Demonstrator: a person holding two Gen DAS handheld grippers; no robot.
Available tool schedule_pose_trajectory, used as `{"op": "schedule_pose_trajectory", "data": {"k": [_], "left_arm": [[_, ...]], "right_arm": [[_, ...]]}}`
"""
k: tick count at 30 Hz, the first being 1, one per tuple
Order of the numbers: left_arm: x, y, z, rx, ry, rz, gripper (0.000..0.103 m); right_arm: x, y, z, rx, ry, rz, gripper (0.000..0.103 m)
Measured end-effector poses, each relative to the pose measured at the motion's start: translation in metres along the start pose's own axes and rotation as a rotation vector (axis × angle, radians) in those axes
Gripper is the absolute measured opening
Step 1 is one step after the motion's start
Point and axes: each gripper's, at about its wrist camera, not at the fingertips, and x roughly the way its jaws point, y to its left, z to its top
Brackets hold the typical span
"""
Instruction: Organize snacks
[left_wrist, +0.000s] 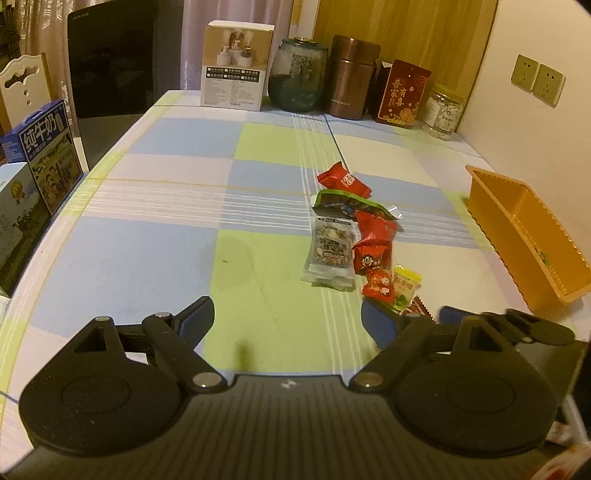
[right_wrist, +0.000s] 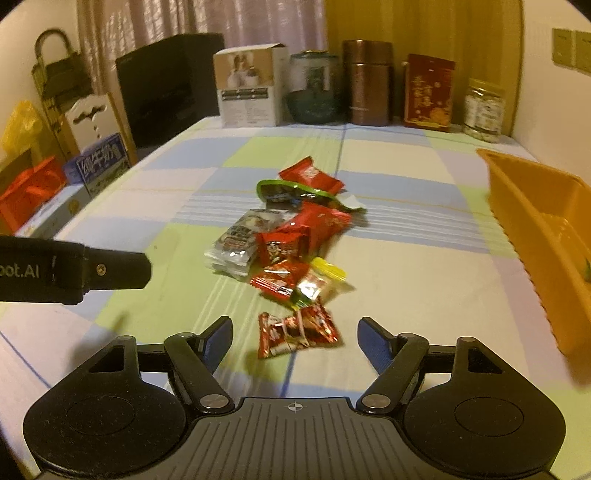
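Observation:
A loose pile of snack packets lies on the checked tablecloth, also in the right wrist view: red wrappers, a green one, a clear nut bar, a yellow candy. A red packet lies nearest, between my right gripper's open, empty fingers. An orange plastic bin stands to the right, also in the left wrist view. My left gripper is open and empty over bare cloth, left of the pile. Its finger shows in the right wrist view.
Along the back stand a white carton, a glass jar, a brown canister, a red box and a clear jar. Milk cartons stand at the table's left edge. A black chair is behind.

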Motion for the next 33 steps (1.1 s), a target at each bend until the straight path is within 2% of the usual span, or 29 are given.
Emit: {"op": "schedule_pose_trajectory", "data": {"k": [3,5,10,15,18,20,25,33], "left_arm": [[0.005,0.0,-0.001,0.005,0.008,-0.002,0.085],[0.008,0.0,-0.001,0.011,0.01,-0.002,0.085],[0.012,-0.006,-0.002,0.026,0.018,-0.016,0.085],[0.02,-0.022,-0.001,0.084,0.004,-0.055,0.083],[0.028,-0.036,0.001,0.151,-0.009,-0.093,0.074],[0.035,-0.045,0.003,0.187,-0.013,-0.121,0.065],[0.056,-0.067,0.01,0.25,-0.017,-0.171,0.047],[0.087,-0.078,0.014,0.273,0.021,-0.143,0.033]], "right_arm": [[0.01,0.004,-0.001,-0.032,0.004,-0.017,0.06],[0.011,0.005,-0.001,-0.051,-0.002,-0.038,0.046],[0.002,0.0,-0.002,-0.048,0.005,-0.047,0.04],[-0.017,-0.027,-0.001,0.06,-0.021,-0.101,0.04],[-0.03,-0.048,0.001,0.137,-0.047,-0.155,0.04],[-0.035,-0.062,0.001,0.179,-0.058,-0.183,0.04],[-0.039,-0.081,-0.002,0.24,-0.055,-0.204,0.04],[-0.039,-0.086,-0.004,0.261,-0.051,-0.185,0.04]]}}
